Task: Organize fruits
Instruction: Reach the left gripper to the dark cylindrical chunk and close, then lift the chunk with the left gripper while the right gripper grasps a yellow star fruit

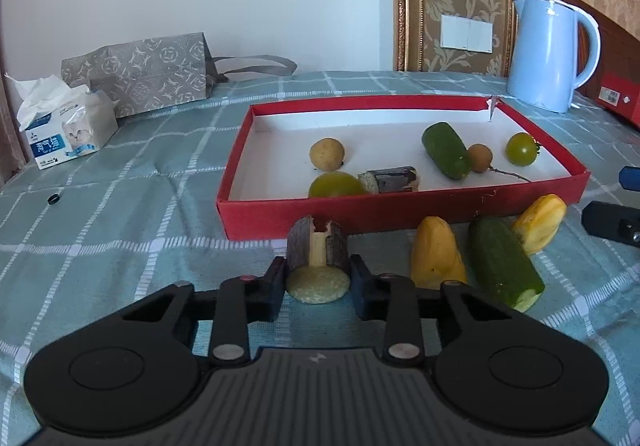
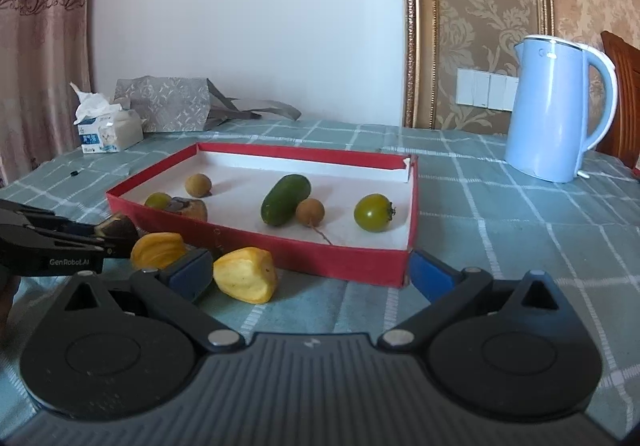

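A bench (image 1: 120,246) under a teal checked cloth stands against a white wall, with a gold damask panel and a white switch plate (image 1: 466,33) to the right. A pink patterned curtain (image 2: 40,45) hangs at the far left in the right wrist view. At the far left of the bench sit a tissue pack (image 1: 68,125) printed with a cat and Chinese writing too small to read, and a grey patterned bag (image 1: 140,73). A pale blue kettle (image 1: 552,53) stands far right.

The left gripper's side reads "GenRobot.AI" in the right wrist view.

A shallow red box (image 1: 400,205) with a white inside lies mid-bench. In it are two longans (image 1: 327,153), two green tomatoes (image 1: 521,149), a cucumber piece (image 1: 445,149) and a sugarcane piece (image 1: 390,179). On the cloth just near of the box lie two yellow fruit pieces (image 1: 436,254) and a second cucumber (image 1: 506,262) between them.

The left gripper (image 1: 318,278) has its fingers (image 1: 274,286) closed against both sides of a sugarcane chunk (image 1: 318,250), dark-skinned with a pale cut end, just near of the box's front wall. The right gripper (image 2: 312,274) has its blue-padded fingers (image 2: 192,270) spread wide and holds nothing; one yellow piece lies between them, touching neither that I can tell, and the right finger sits at the box's near right corner.
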A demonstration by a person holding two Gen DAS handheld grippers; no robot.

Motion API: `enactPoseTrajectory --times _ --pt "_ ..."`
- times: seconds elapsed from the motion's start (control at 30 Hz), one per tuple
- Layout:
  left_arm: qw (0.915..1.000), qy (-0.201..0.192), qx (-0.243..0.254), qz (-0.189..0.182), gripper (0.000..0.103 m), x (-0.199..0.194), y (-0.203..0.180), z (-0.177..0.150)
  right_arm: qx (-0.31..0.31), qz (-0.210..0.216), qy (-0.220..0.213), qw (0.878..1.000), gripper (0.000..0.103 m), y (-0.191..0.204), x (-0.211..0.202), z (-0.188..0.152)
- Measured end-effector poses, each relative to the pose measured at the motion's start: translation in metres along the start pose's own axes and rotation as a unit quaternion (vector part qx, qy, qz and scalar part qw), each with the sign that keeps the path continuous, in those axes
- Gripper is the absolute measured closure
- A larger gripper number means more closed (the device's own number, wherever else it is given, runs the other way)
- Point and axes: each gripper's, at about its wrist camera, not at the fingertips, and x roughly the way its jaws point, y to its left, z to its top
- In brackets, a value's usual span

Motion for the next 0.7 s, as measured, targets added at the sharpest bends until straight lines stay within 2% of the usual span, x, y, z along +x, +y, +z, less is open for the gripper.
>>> enactPoseTrajectory --times 0.17,0.3,0.37,0.57,0.7 --pt "0.9997 -0.008 -0.023 -0.009 0.071 -0.002 0.008 -0.001 -0.042 -0.025 -0.012 0.999 0.001 0.012 -0.002 -0.003" --pt "0.9994 -0.026 -0.022 -0.008 0.071 -0.008 0.007 -0.001 -0.046 -0.018 0.0 0.999 0.023 0.013 0.002 -0.004" --pt "0.9993 -0.031 -0.018 -0.011 0.071 -0.01 0.006 -0.001 -0.039 -0.006 0.019 0.999 0.026 0.011 0.006 -0.004" --pt "0.9992 -0.026 -0.025 -0.015 0.071 -0.008 0.009 -0.001 -0.039 0.024 0.027 0.999 0.027 0.014 0.011 -0.005" --pt "0.9992 -0.028 -0.021 -0.017 0.071 -0.009 0.008 -0.002 -0.058 0.022 0.033 0.998 0.027 0.022 0.017 -0.003"
